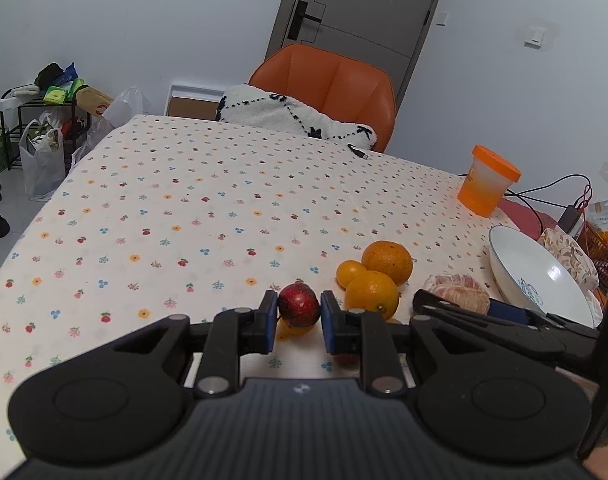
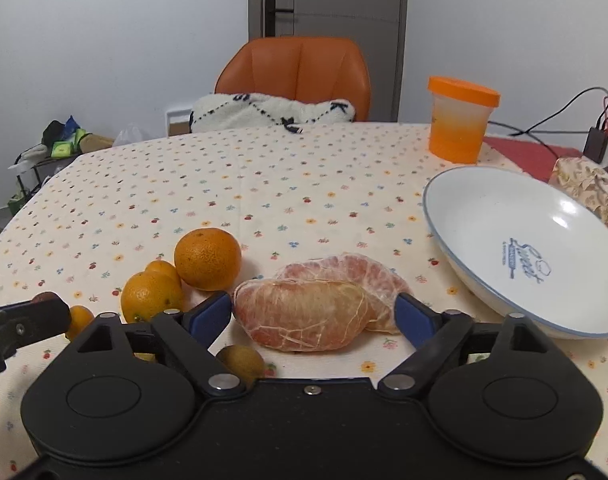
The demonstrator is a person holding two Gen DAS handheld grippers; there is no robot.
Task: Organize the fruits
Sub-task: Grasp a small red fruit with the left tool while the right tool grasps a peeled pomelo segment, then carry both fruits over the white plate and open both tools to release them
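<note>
My left gripper [image 1: 298, 314] is shut on a small dark red fruit [image 1: 299, 305], held just above the flowered tablecloth. To its right lie three oranges [image 1: 387, 262]; in the right wrist view the oranges [image 2: 207, 259] are left of centre. My right gripper [image 2: 311, 312] straddles a peeled pink pomelo [image 2: 304, 312] lying on the cloth, and both blue pads touch its sides. A small brownish-green fruit [image 2: 240, 362] lies under the right gripper's left finger. A tiny orange fruit [image 2: 79, 320] sits by the left gripper's finger [image 2: 24, 320]. The white bowl [image 2: 483, 220] on the right has nothing in it.
An orange-lidded plastic cup [image 2: 459, 124] stands behind the bowl. A floral cloth bundle [image 2: 591, 188], a red mat and cables lie at the far right. An orange chair [image 2: 296, 72] with a white blanket is at the far edge. The cloth's left half [image 1: 164, 220] is bare.
</note>
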